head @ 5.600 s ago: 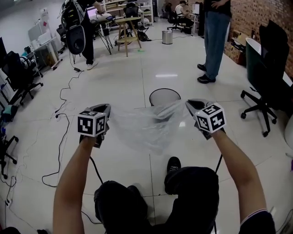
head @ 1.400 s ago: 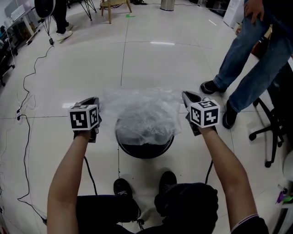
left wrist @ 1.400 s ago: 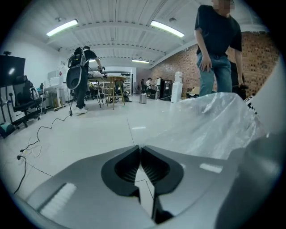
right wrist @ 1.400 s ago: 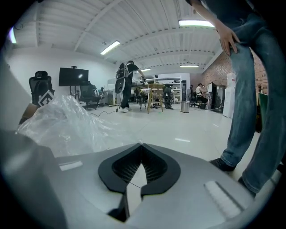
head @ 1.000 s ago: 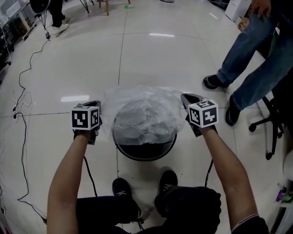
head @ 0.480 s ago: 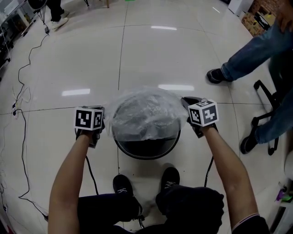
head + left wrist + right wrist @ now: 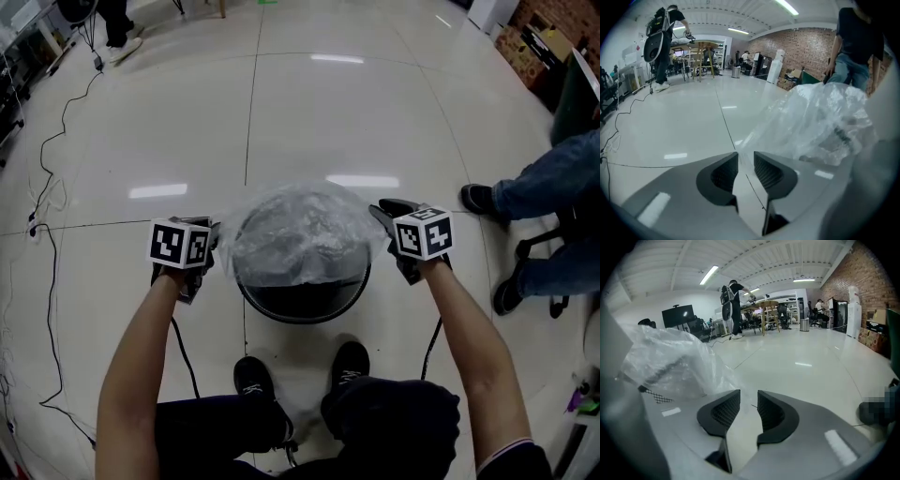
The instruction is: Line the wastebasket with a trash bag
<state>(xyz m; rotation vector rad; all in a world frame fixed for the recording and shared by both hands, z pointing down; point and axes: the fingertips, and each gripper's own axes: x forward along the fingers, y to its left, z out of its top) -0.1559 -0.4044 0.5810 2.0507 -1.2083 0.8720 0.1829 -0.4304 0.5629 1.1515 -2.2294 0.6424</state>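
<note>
A round black mesh wastebasket [image 7: 302, 305] stands on the floor between my arms. A clear trash bag [image 7: 295, 234] lies crumpled over its mouth, covering the far part of the rim. My left gripper [image 7: 214, 240] is at the basket's left side and my right gripper [image 7: 380, 212] at its right side. Both point down and both sets of jaws are opening. In the left gripper view a gap shows in the left gripper [image 7: 746, 157], with the bag [image 7: 820, 122] edge trailing loosely into it. In the right gripper view the right gripper [image 7: 749, 397] is parted too, with the bag [image 7: 675, 362] just beside it.
A person in jeans [image 7: 548, 183] stands at the right beside an office chair base [image 7: 539, 267]. Cables [image 7: 47, 202] run over the white tile floor at the left. My shoes [image 7: 255, 377] are just in front of the basket. Desks and people are far off.
Both grippers have sunk with the bag, from above the basket to its rim. The bag now rests over the basket's mouth. The person in jeans has shifted to the right.
</note>
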